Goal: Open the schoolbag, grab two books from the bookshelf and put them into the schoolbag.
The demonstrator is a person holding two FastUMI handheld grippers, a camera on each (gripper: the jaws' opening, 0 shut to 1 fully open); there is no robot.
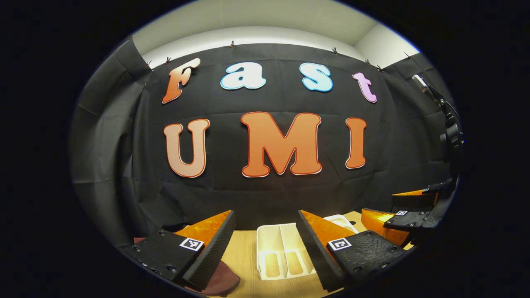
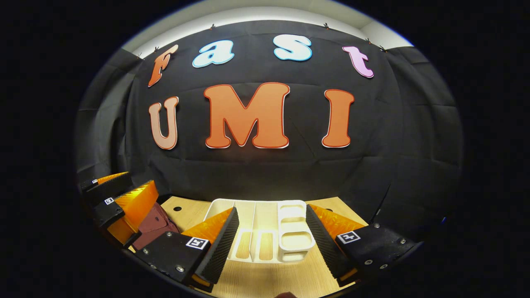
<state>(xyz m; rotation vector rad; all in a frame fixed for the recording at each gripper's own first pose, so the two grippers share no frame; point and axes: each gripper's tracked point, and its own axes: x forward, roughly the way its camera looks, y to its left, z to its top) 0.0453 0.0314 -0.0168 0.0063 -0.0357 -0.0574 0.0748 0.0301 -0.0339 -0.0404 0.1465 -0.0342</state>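
Both tongs, left (image 1: 265,244) and right (image 2: 271,242), gape empty; bag (image 1: 219,281) lies at my left's seven o'clock, nearer it.

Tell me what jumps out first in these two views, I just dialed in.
The white rack stands out, sitting on the wooden table in front of the black cloth wall and framed between the open right gripper. The left gripper, also open, points at the same rack. A dark red bag lies at the table's left, beside the left gripper.
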